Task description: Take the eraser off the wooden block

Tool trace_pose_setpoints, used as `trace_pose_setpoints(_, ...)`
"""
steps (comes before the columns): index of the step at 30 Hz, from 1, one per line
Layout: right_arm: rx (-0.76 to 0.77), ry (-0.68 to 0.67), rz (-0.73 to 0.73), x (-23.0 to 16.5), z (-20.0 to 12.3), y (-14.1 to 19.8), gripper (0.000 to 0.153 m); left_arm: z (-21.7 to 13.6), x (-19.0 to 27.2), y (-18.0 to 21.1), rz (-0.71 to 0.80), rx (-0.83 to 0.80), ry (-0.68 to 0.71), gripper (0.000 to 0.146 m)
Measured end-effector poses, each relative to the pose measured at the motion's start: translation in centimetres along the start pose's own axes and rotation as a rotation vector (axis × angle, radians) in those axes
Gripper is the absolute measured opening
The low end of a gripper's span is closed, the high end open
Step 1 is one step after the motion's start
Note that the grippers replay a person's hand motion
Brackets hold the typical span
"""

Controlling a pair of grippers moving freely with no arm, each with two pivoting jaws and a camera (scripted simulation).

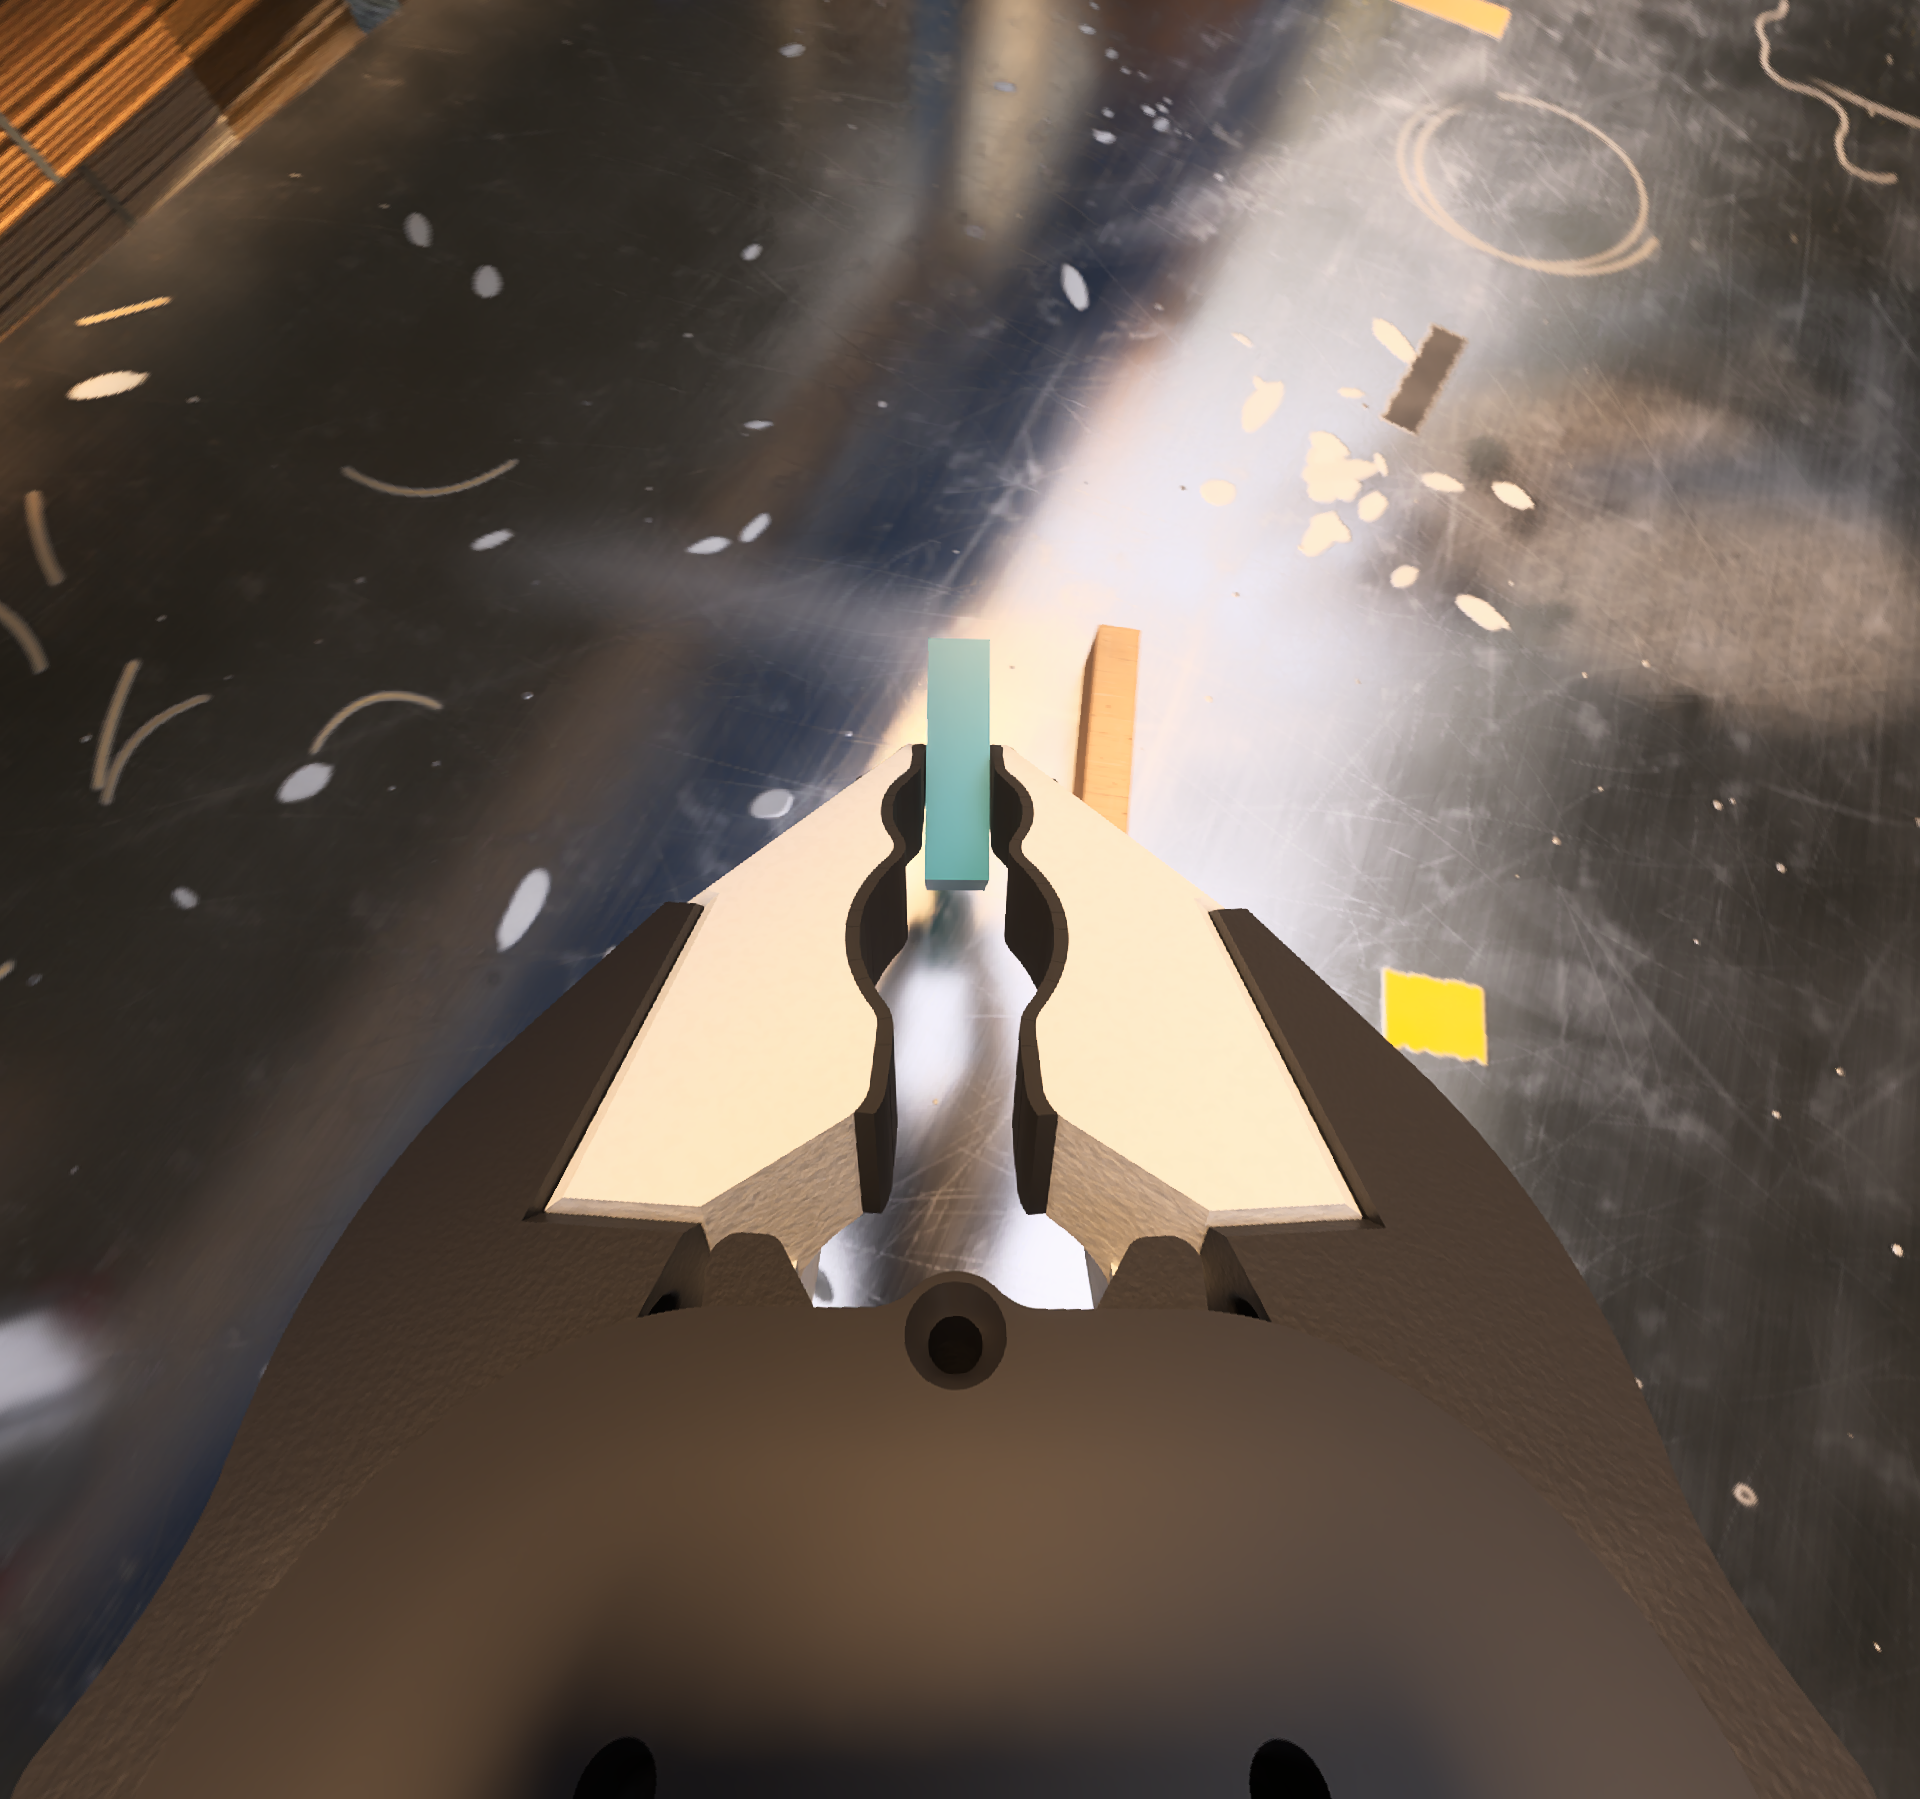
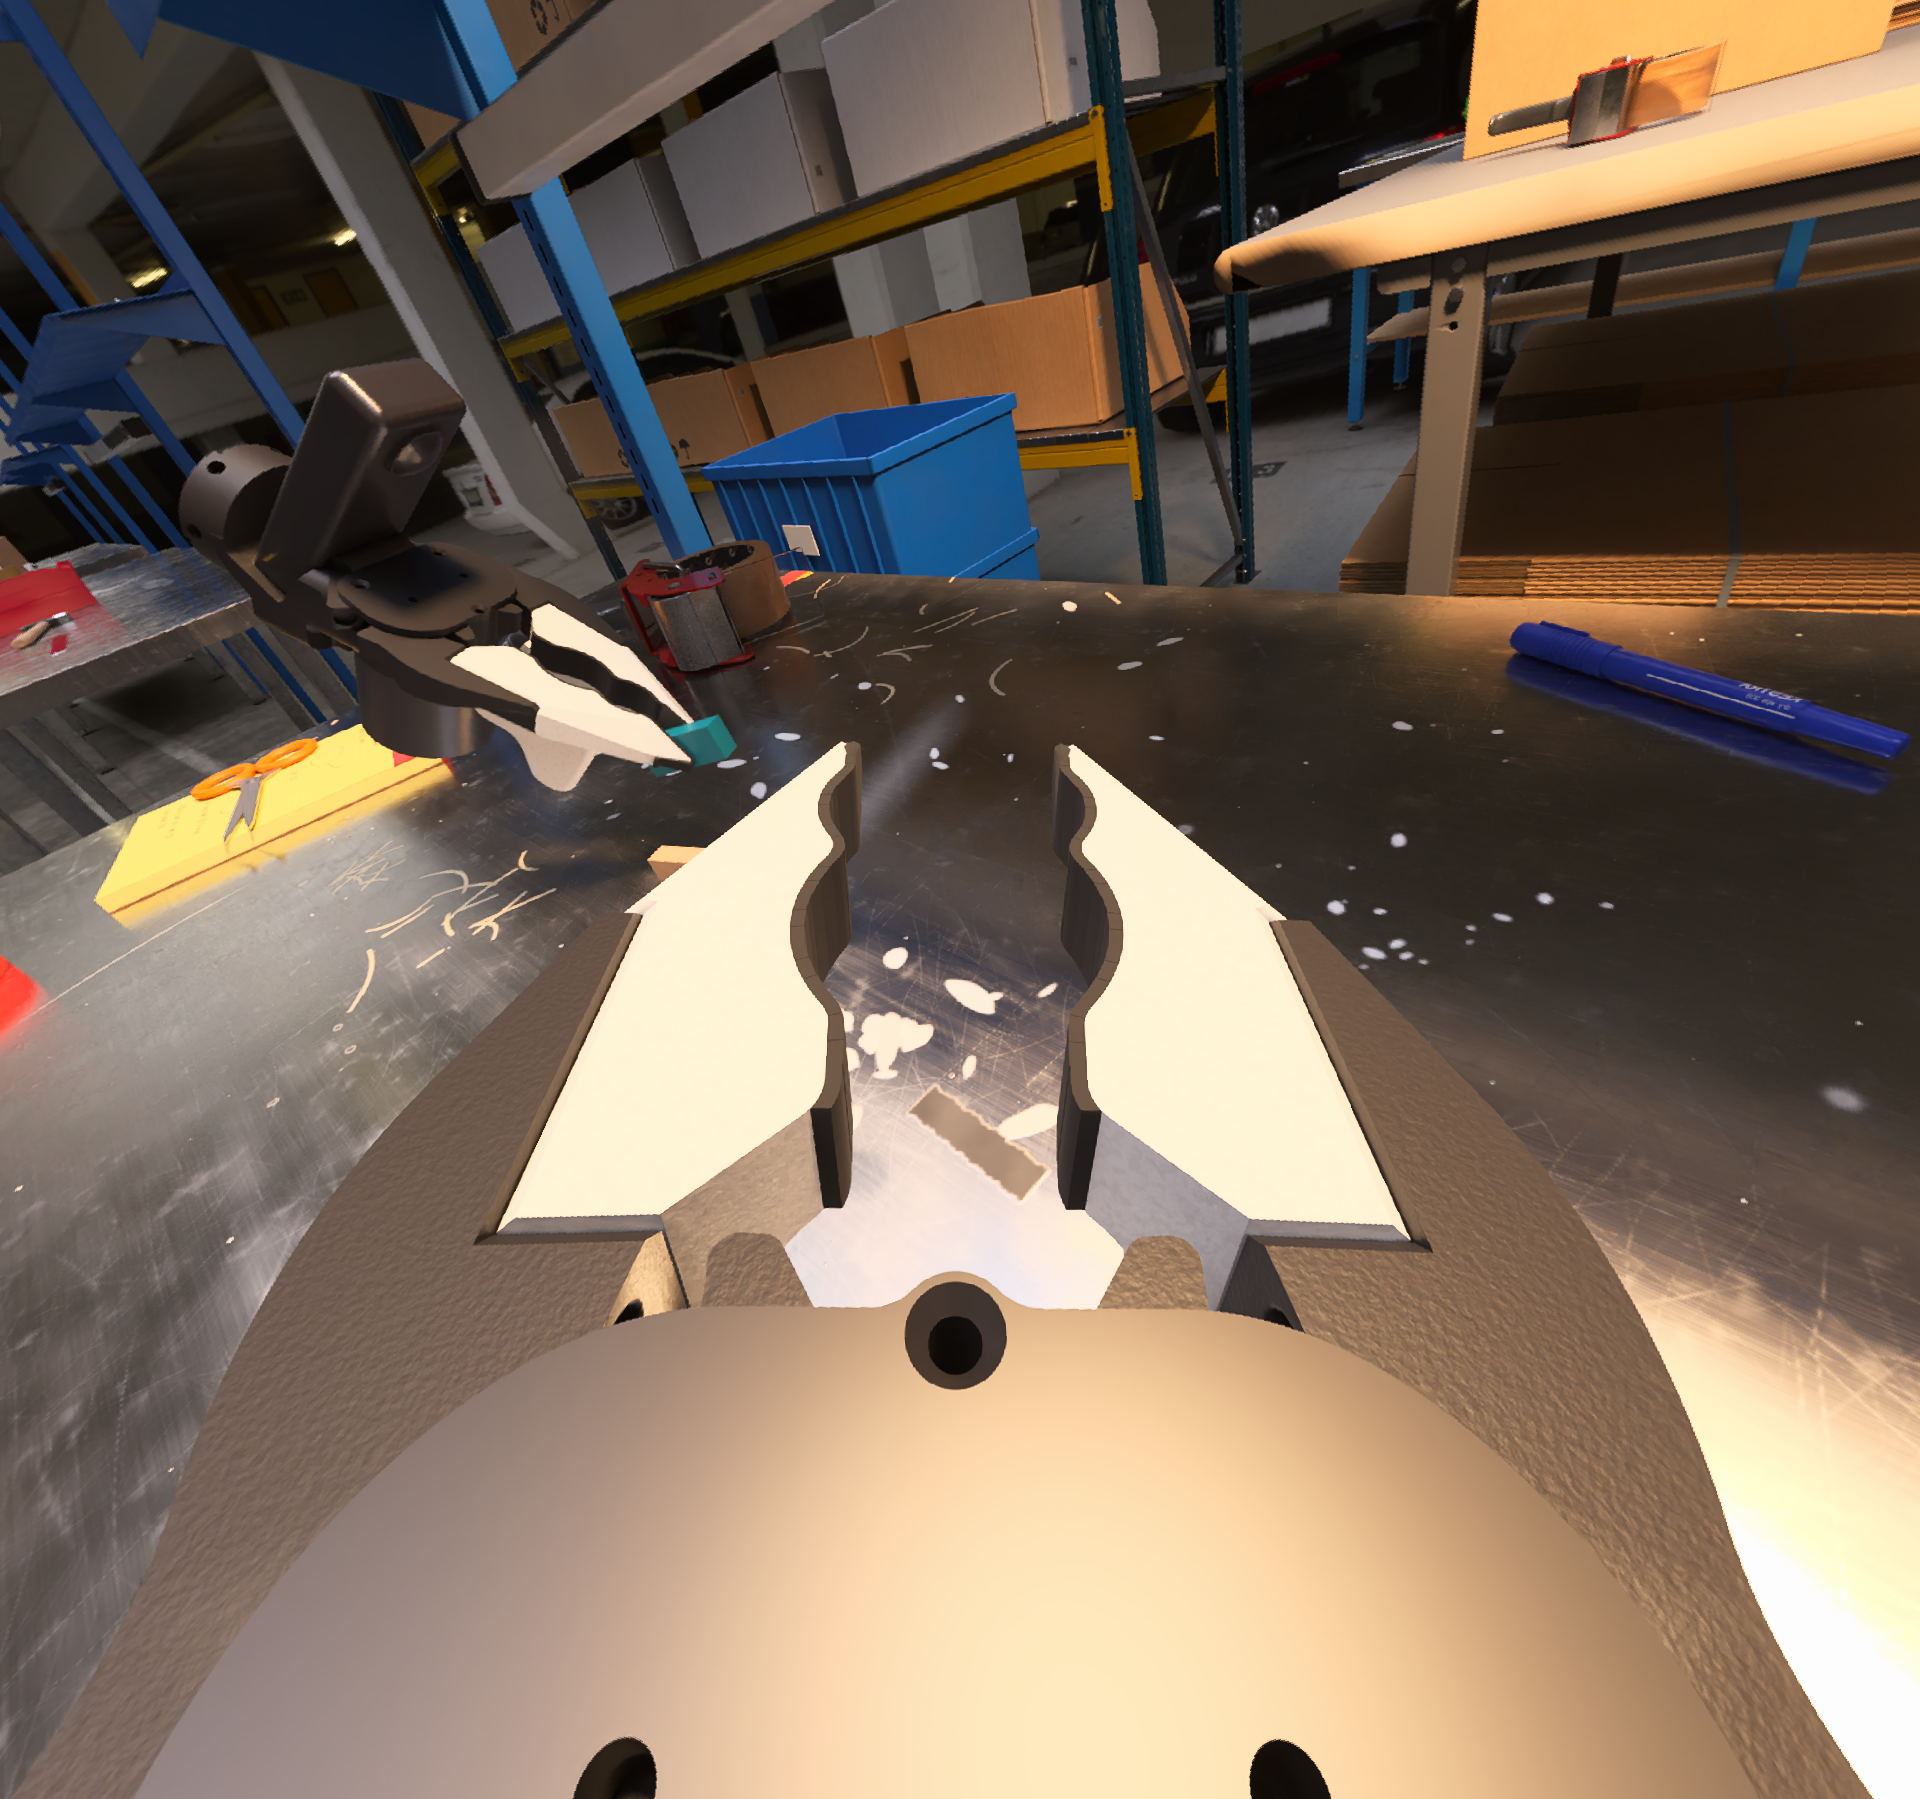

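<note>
My left gripper (image 1: 957, 754) is shut on a teal eraser (image 1: 957, 762) and holds it above the metal table. The eraser stands on edge between the fingertips. A thin wooden block (image 1: 1109, 723) lies on the table just right of the eraser, apart from it. In the right wrist view the left gripper (image 2: 675, 750) shows at the left, tilted down, with the teal eraser (image 2: 707, 739) at its tips. A corner of the wooden block (image 2: 673, 858) peeks out beside my right gripper's left finger. My right gripper (image 2: 957, 757) is open and empty over the table.
A blue marker (image 2: 1704, 687) lies at the right. A tape dispenser (image 2: 707, 606) stands at the back. Orange scissors (image 2: 252, 773) lie on a yellow pad (image 2: 260, 824) at the left. A blue bin (image 2: 883, 487) and shelves stand beyond the table. A yellow tape scrap (image 1: 1434, 1015) lies near my left gripper.
</note>
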State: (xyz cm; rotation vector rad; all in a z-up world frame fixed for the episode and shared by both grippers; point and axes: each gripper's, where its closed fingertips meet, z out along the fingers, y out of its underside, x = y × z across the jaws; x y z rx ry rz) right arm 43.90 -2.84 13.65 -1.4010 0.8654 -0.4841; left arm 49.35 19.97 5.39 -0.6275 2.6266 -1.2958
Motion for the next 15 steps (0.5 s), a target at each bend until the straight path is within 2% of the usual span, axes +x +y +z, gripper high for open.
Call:
trace_pose_setpoints(4,-0.001,0.000,0.000,0.0,0.0,0.0,0.037,-0.4,-1.5,-0.1,-0.026,0.014,-0.066,0.011)
trace_pose_setpoints(10,0.000,0.001,0.000,0.0,0.0,0.0,0.036,-1.1,-2.3,-0.8,-0.070,0.070,-0.093,0.011)
trace_pose_setpoints(15,-0.001,0.001,-0.001,0.0,0.0,0.0,0.036,-1.1,-2.7,-0.3,-0.087,0.052,-0.095,0.011)
